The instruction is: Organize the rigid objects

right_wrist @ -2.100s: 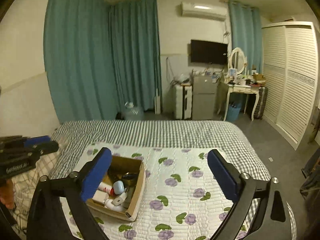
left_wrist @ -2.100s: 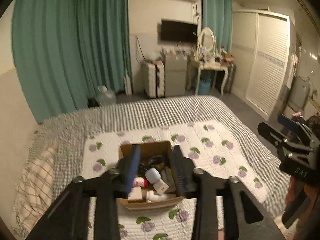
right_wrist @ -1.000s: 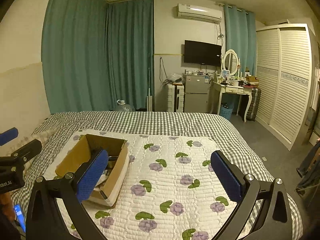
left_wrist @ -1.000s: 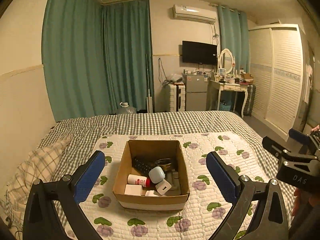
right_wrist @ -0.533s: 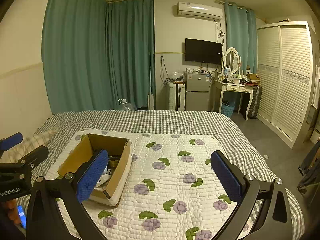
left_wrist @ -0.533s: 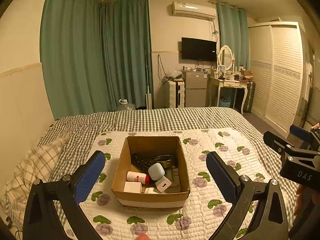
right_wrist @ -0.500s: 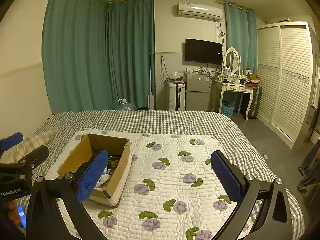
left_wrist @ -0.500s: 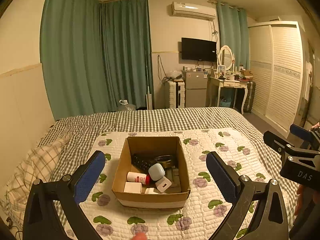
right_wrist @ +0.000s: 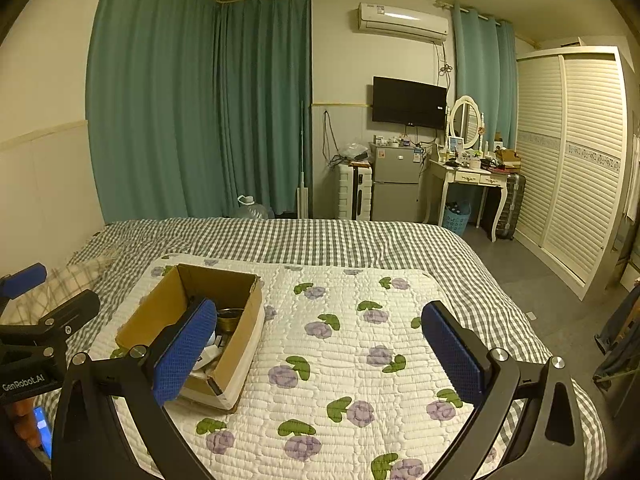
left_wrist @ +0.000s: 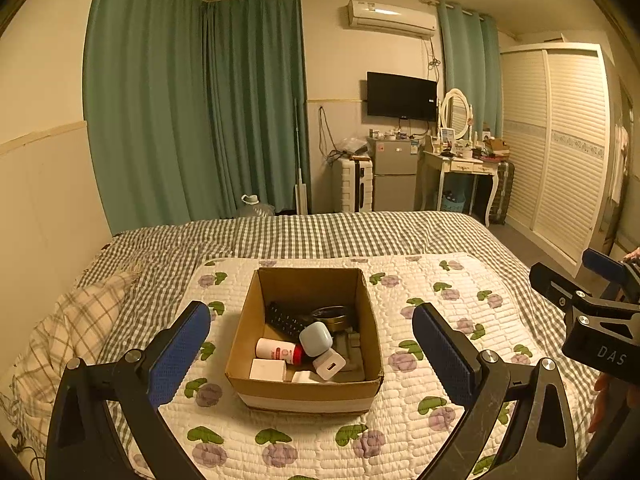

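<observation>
From the left wrist view, the left gripper (left_wrist: 310, 344) hangs over the near edge of the quilt (left_wrist: 420, 432) with its blue pads spread wide, nothing between them. Straight ahead sits the cardboard box (left_wrist: 302, 394), open-topped, and the rigid bits are all inside it: a dark remote (left_wrist: 285, 320), a round metal tin (left_wrist: 334, 316), a white tube with a red cap (left_wrist: 280, 351), a pale blue case (left_wrist: 316, 338), a white charger (left_wrist: 329, 364) and a small white box (left_wrist: 267, 370). They lie jumbled, some leaning on each other. The right gripper's body pokes in at the right edge.

Over to the right wrist view: the right gripper (right_wrist: 316, 350) is also spread wide and empty, aimed at bare quilt (right_wrist: 360, 360) (its left pad hides part of the box). The cardboard box (right_wrist: 160, 316) sits off to the left; nothing loose shows on the quilt.

My read: this fits either items gathered in and the job near its close, or a box about to be sorted out onto the quilt. The pictures don't settle which, so I won't call the next move.
</observation>
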The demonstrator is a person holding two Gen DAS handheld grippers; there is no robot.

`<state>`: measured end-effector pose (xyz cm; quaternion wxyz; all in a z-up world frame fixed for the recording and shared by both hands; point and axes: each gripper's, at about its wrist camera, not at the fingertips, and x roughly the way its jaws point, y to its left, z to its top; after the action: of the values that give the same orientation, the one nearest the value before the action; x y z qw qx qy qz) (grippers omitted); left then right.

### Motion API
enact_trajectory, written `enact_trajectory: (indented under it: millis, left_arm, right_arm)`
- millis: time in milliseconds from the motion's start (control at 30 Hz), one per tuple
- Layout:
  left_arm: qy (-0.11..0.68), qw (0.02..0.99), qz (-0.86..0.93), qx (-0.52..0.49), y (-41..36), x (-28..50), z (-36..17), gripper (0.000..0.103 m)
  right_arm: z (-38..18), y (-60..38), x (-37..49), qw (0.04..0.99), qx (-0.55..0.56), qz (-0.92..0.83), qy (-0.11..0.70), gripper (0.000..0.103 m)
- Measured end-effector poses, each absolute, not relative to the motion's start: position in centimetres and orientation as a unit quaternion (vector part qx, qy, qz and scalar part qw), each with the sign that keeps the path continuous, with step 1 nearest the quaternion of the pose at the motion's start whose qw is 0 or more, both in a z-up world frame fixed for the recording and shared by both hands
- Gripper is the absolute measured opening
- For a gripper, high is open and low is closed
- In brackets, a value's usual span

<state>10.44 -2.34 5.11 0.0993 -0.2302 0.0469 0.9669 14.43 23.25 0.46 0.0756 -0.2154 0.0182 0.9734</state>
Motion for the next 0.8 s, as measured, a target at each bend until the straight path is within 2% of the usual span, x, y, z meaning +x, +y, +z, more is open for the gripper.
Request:
enact_trajectory:
  millis: [800]
  left_arm:
    - [0.049,0.098,0.965,-0.238,-2.52,10.46,4.62,0.103]
  right_arm:
    - [0.06,23.44,14.46,0.078,-0.217,0.973,0.027,0.103]
